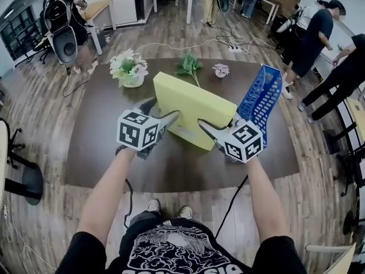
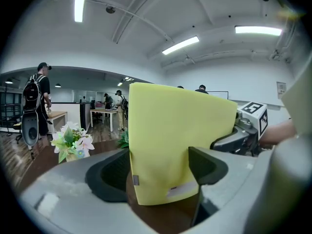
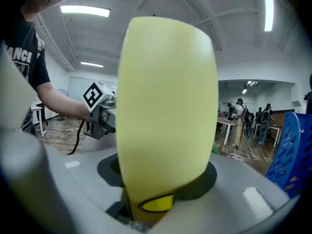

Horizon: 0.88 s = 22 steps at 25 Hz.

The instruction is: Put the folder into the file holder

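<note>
And there it was, the yellow folder (image 1: 191, 104) up off its flat side and tilted over the dark desk (image 1: 102, 153), caught between two tools at once. The left hand-held gripper (image 1: 168, 119) had its jaws closed onto the folder's lower left corner; in the left gripper view the two dark pads sat either side of the yellow board, pressing on it. The right hand-held gripper (image 1: 206, 127) was pinching the lower right part, and the right gripper view showed the folder's rounded spine filling the gap between its jaws, a yellow label at the bottom. Whether the folder's lowest edge touched the desk could not be told from the head view. The blue file holder (image 1: 261, 96) stood upright just beside the folder on the right, its mesh side facing the person, with nothing visible inside it. Further back on the desk sat a pot of pale flowers (image 1: 130, 68) to the left, a green sprig (image 1: 189, 64) in the middle and a small white bloom (image 1: 220, 69) near it. Other people (image 1: 316, 36) stood around the room beyond.
</note>
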Available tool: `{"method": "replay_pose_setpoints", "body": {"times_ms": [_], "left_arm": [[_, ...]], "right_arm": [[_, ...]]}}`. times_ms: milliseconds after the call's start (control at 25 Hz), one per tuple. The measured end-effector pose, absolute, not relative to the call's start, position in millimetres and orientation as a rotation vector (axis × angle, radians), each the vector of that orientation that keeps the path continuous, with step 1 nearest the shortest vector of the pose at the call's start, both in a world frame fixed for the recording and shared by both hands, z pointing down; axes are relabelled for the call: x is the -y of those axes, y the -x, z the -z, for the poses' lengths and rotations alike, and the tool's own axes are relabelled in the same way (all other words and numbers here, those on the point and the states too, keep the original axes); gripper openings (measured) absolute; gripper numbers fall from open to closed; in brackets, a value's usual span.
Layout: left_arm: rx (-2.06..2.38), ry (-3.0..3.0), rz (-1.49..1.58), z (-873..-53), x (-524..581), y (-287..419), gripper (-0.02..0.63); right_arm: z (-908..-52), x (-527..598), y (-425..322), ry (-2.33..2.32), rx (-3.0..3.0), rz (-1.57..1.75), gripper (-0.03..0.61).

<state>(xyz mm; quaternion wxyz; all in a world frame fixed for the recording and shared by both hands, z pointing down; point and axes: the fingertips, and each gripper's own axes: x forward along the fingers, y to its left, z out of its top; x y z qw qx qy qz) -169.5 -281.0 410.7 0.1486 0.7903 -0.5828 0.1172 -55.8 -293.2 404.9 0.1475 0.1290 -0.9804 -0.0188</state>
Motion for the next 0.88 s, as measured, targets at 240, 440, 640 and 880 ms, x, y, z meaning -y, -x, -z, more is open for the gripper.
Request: {"method": "replay_pose_setpoints", "body": {"times_ms": [240, 440, 640, 880], "left_arm": [[1.569, -2.334, -0.353, -419.8, 288.4, 152.8, 0.390], [1.481, -2.390, -0.359, -424.3, 294.2, 136.4, 0.390], [1.394, -2.440, -0.374, -424.7, 296.9, 123.7, 0.390], [1.296, -2.508, -0.371, -421.9, 303.4, 102.7, 0.390]], "right_arm": [[-406.7, 295.7, 45.2, -0.569, 2.785, 0.032, 0.218], [-407.4, 296.3, 36.9, -0.722, 2.749, 0.009, 0.217], [-406.9, 297.7, 29.2, -0.864, 2.708, -0.042, 0.215], [-407.3, 297.7, 10.7, -1.044, 2.650, -0.071, 0.209]]}}
